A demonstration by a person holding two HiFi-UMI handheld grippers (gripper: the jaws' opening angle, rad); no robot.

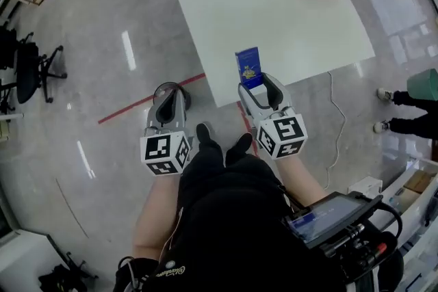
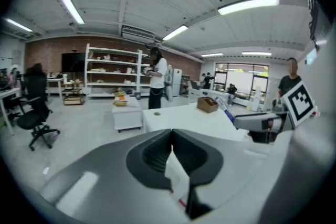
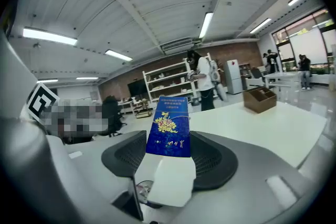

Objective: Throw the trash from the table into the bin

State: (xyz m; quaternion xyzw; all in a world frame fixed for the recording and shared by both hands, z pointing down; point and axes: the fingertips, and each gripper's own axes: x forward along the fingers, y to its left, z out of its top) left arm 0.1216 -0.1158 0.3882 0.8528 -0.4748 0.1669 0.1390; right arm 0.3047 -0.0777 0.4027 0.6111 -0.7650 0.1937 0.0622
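Your right gripper (image 1: pixel 256 84) is clamped, jaws partly apart, on the flat blue printed carton (image 1: pixel 248 67) with gold flowers. The carton's long axis runs out past the jaw tips, over the edge of the white table (image 1: pixel 287 24). Your left gripper (image 1: pixel 170 94) pinches a thin white paper scrap (image 2: pixel 177 176). I can't make out a bin.

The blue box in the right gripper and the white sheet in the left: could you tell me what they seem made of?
The blue box looks like printed cardboard, smooth: flat faces, crisp edges, gold print. The white sheet is probably thin matte paper or card: it bends between the jaws.
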